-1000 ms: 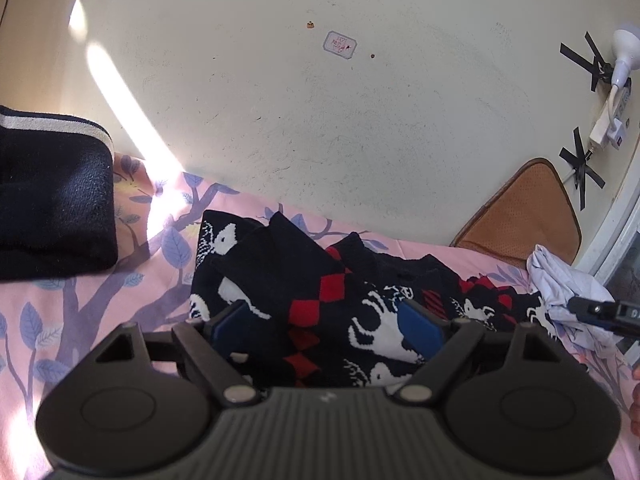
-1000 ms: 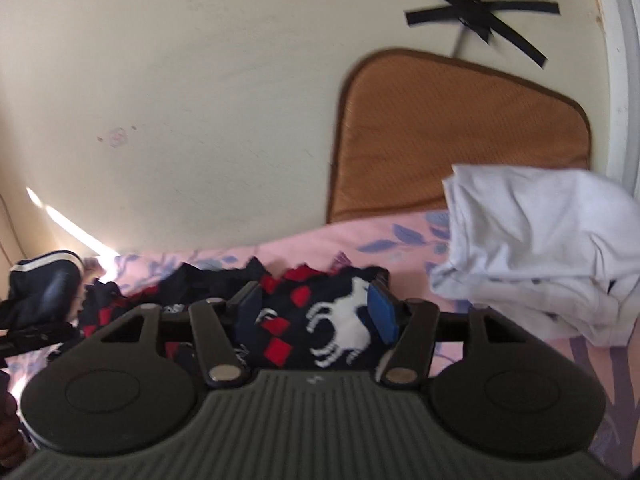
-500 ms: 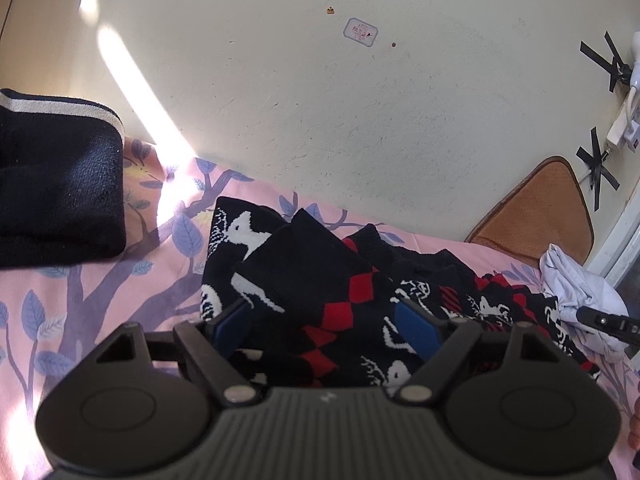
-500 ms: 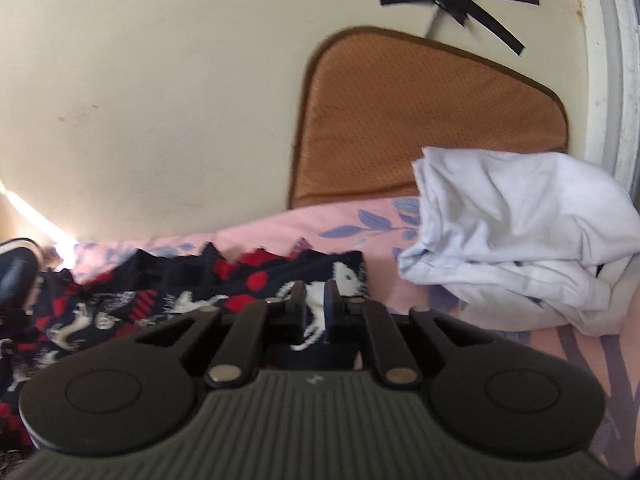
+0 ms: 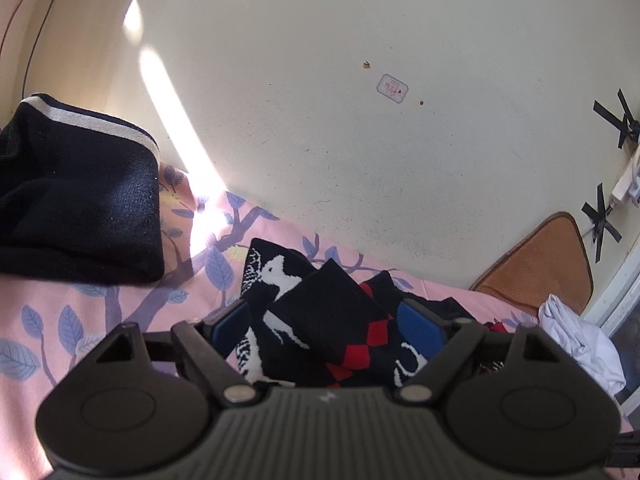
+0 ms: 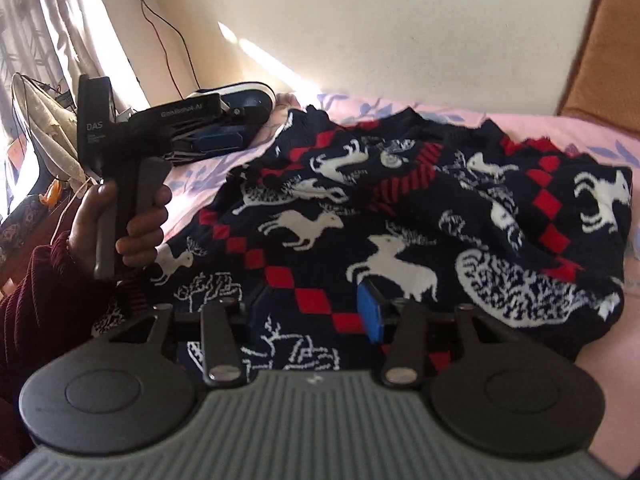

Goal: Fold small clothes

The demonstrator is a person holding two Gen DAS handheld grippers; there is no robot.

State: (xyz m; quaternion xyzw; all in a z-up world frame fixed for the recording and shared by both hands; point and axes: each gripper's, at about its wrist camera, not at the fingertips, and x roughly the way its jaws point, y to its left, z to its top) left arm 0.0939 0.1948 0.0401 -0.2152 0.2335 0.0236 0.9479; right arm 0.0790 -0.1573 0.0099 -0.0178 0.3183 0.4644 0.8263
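**Right gripper released and swung round; sweater lies crumpled, fold not yet begun**

Item under task: dark knit sweater [image 6: 400,216], red diamonds and white animal figures, spread loose and rumpled on the pink leaf-print bedsheet [image 5: 80,320], close to the wall. One folded-over flap sits nearest the left tool.

Right gripper [image 6: 304,312]: half a sec. ago jaws were pinched nearly together at the sweater edge, view facing the brown cushion [image 6: 608,52] and the white garment [image 5: 576,340]. Now jaws have just been opening, about half-wide; the blue pad shows clear, sweater lies beneath and between but pads don't press it. Nothing held. View has swung across to take in the whole sweater and the person's left hand [image 6: 124,224].

Left gripper [image 5: 324,324]: jaws wide, near full spread, straddling the folded flap of the sweater; pads not pressing it in the left wrist view. Little change vs. a sec. ago, bar a slight shift in view. Seen from the right cam, it hovers over the bed's far-left side near the dark folded garment [image 5: 76,208] w/ white stripe.

Assessment: right side appears to have let go of the edge it pinched and is re-positioning. Neither tool has cloth. Sweater needs flattening before a clean fold; next grip likely at a hem or sleeve. Risk: bunched knit snags or folds uneven.
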